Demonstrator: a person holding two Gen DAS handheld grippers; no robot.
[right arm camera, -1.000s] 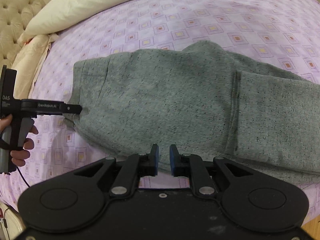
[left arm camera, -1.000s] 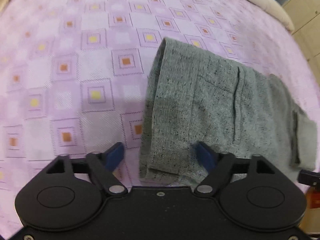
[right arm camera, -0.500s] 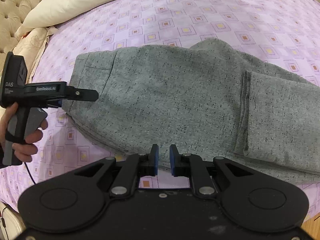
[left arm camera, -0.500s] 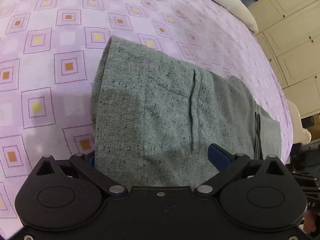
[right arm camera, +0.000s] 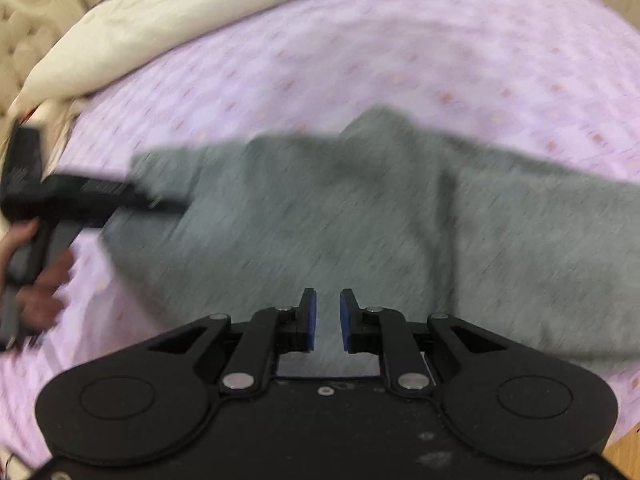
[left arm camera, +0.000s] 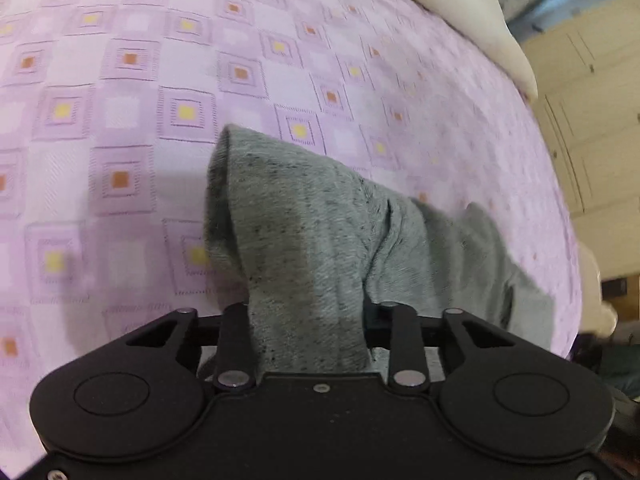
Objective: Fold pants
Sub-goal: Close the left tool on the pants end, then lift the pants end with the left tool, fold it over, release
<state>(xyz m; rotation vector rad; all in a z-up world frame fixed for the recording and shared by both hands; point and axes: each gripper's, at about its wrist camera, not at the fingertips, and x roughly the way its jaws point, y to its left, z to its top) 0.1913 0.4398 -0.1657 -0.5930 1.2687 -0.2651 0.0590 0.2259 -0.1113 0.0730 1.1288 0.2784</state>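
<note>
Grey speckled pants lie partly folded across a purple patterned bedspread. In the left wrist view my left gripper is shut on the waistband end of the pants, which bunches up between the jaws and lifts off the bed; the fingertips are hidden by cloth. From the right wrist view the left gripper shows at the pants' left end. My right gripper hovers over the pants' near edge, its blue pads a narrow gap apart with nothing between them. The right view is blurred.
Cream pillows and duvet line the bed's far side, with a tufted headboard at the left. Wooden wardrobes stand beyond the bed's edge in the left wrist view.
My left gripper has closed on the waistband end and lifted it, bunching the cloth. My right gripper has moved forward over the pants, still nearly closed and empty.
</note>
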